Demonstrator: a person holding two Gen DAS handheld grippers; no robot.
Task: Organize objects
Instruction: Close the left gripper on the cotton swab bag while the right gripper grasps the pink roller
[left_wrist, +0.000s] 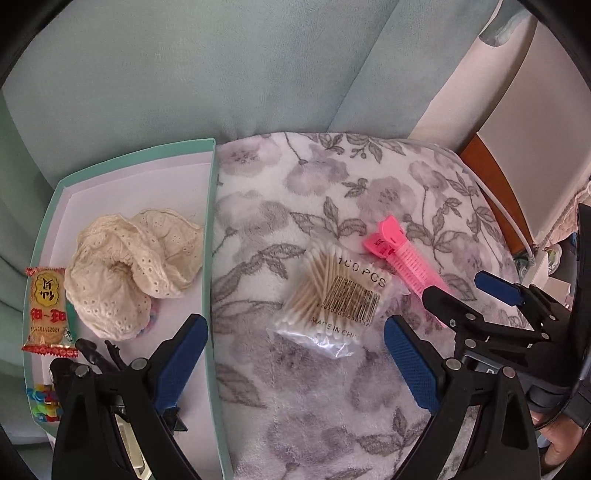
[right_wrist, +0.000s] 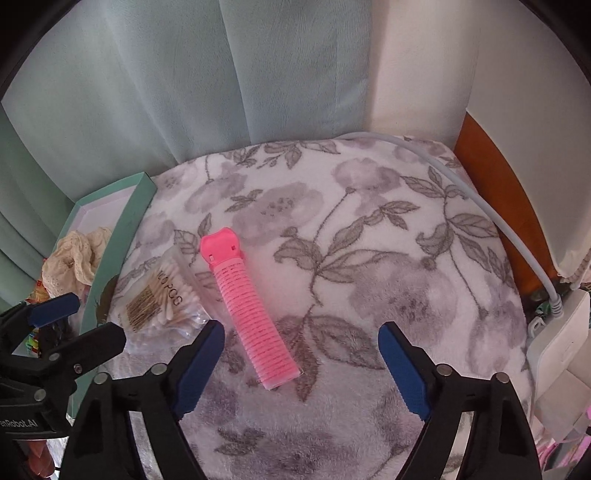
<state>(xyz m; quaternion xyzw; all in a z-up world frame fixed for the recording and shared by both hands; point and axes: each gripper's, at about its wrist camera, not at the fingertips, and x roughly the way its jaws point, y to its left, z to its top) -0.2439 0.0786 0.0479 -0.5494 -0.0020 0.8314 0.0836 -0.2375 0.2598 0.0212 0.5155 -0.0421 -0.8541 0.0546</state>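
Honestly, with both claws spread and empty, the right gripper (right_wrist: 301, 354) sits just behind the pink hair clip (right_wrist: 251, 314), whose smooth ridges might slide sideways into the cotton swab bag (right_wrist: 159, 299) to its left.

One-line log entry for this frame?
left tongs open | right tongs open | swab bag, pink clip on blanket | box part filled

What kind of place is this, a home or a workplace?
Probably a home, perhaps a bedroom. A floral blanket covers a soft seat or bed, a curtain hangs behind it, and personal items lie about: cotton swabs and a pink hair clip.
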